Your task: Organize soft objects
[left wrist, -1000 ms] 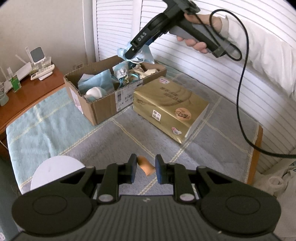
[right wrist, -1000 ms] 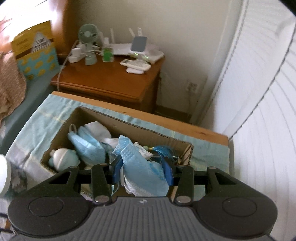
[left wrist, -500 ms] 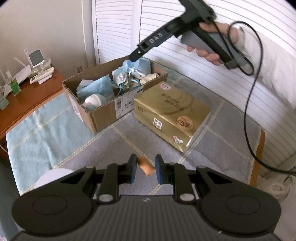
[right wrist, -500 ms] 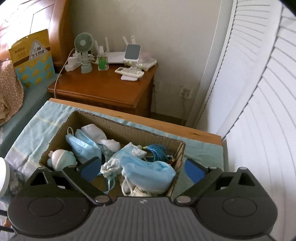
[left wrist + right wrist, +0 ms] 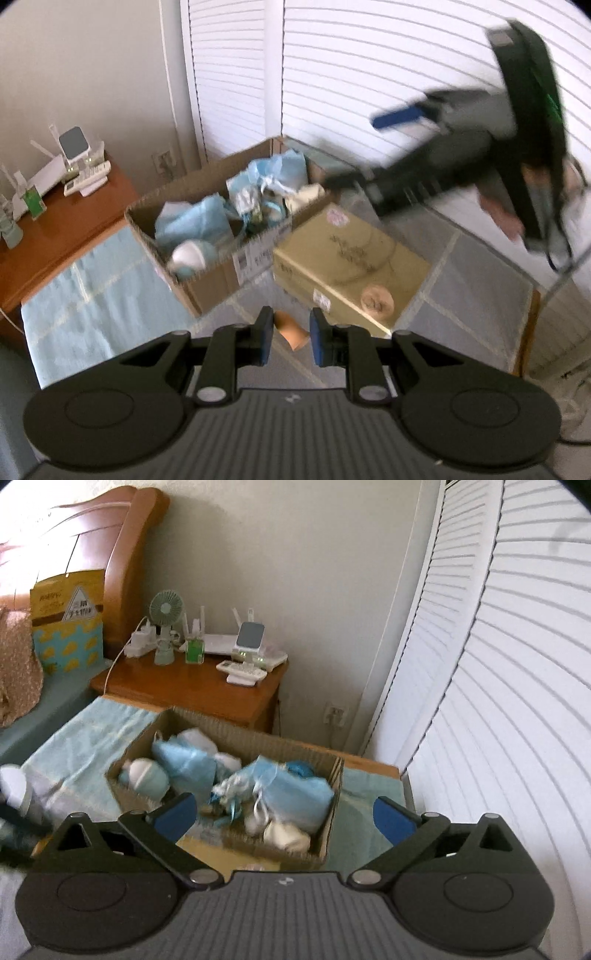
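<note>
Covering the table [image 5: 480, 295] is a grey-and-blue cloth; on it a cardboard box [image 5: 325, 845] full of blue masks [image 5: 295, 794] and soft bits, gold tissue pack [image 5: 351, 266] just beside it. Right gripper [image 5: 282, 814] has just been opening, jaws wide, nothing between them. Left gripper [image 5: 289, 338] clenched on an orange soft piece [image 5: 291, 330], possibly foam; blurred.
</note>
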The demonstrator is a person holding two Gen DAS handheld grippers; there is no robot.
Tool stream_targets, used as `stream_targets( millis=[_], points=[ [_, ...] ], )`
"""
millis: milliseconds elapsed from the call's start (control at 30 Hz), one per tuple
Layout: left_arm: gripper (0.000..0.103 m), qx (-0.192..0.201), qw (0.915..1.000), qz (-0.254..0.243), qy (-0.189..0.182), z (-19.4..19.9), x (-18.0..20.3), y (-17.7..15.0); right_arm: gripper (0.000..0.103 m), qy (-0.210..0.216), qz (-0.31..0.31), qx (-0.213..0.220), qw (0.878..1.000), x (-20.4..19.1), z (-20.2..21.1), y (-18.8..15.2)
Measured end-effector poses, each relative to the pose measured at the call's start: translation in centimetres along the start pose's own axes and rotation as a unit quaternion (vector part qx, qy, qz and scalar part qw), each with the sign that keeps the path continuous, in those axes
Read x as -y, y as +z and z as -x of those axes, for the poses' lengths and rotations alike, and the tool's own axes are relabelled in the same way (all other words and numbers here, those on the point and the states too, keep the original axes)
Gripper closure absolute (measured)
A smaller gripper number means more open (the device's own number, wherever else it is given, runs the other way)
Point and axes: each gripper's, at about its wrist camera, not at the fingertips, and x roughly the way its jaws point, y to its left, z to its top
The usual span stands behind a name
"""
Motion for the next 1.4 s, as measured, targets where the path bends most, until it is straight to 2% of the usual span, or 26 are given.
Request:
stream_targets(
  millis=[200, 400, 533, 633, 700, 733, 767, 833, 1000, 1033, 1100, 1300, 1400],
  points=[
    [0.084, 0.017, 0.9998, 0.007, 0.008, -1.4, -0.9, 3.5, 0.0, -0.002, -0.006, -0.028, 1.0, -0.4, 0.6, -2.1],
    [0.084, 0.026, 0.9993, 0.02, 0.017, -4.2, -1.9, 7.0, 0.0, 0.0, -0.018, -0.027, 0.999, -0.1, 1.5, -3.5],
    [0.083, 0.02, 0.9991, 0.034, 0.017, -6.0, -2.4, 8.3, 0.0, 0.001, -0.031, -0.027, 0.999, 0.5, 1.8, -3.7],
    [0.079, 0.019, 0.999, 0.031, 0.027, -6.8, -2.4, 8.5, 0.0, 0.001, -0.034, -0.027, 0.999, 0.7, 1.7, -3.9],
    [0.073, 0.02, 0.9987, 0.03, 0.036, -7.1, -2.4, 8.6, 0.0, 0.0, -0.034, -0.027, 0.999, 0.8, 1.7, -4.0],
    [0.056, 0.023, 0.9983, 0.035, 0.041, -7.2, -2.5, 8.5, 0.0, 0.002, -0.035, -0.027, 0.999, 0.7, 1.8, -4.0],
    [0.032, 0.026, 0.9978, 0.039, 0.047, -7.1, -2.5, 8.4, 0.0, 0.004, -0.036, -0.027, 0.999, 0.7, 1.8, -4.0],
    [0.009, 0.053, 0.9952, 0.043, 0.07, -6.4, -2.3, 8.1, 0.0, 0.006, -0.036, -0.026, 0.999, 0.7, 1.9, -4.0],
    [0.004, 0.09, 0.9889, 0.055, 0.105, -3.8, -1.5, 7.5, 0.0, 0.001, -0.039, -0.026, 0.999, 0.6, 2.3, -3.8],
    [0.001, 0.099, 0.986, 0.058, 0.12, -3.0, -1.0, 7.1, 0.0, -0.002, -0.042, -0.029, 0.999, 0.7, 2.4, -3.8],
    [0.001, 0.114, 0.9798, 0.061, 0.152, -1.7, -0.2, 6.5, 0.0, -0.012, -0.054, -0.039, 0.998, 0.8, 2.5, -3.8],
    [0.001, 0.086, 0.9642, 0.082, 0.237, 0.7, 3.7, 3.4, 0.0, -0.031, -0.121, -0.087, 0.988, 1.6, 3.0, -4.1],
    [0.001, 0.081, 0.9599, 0.1, 0.249, 2.1, 5.1, 2.0, 0.0, -0.036, -0.137, -0.098, 0.985, 1.4, 3.9, -4.4]
  ],
)
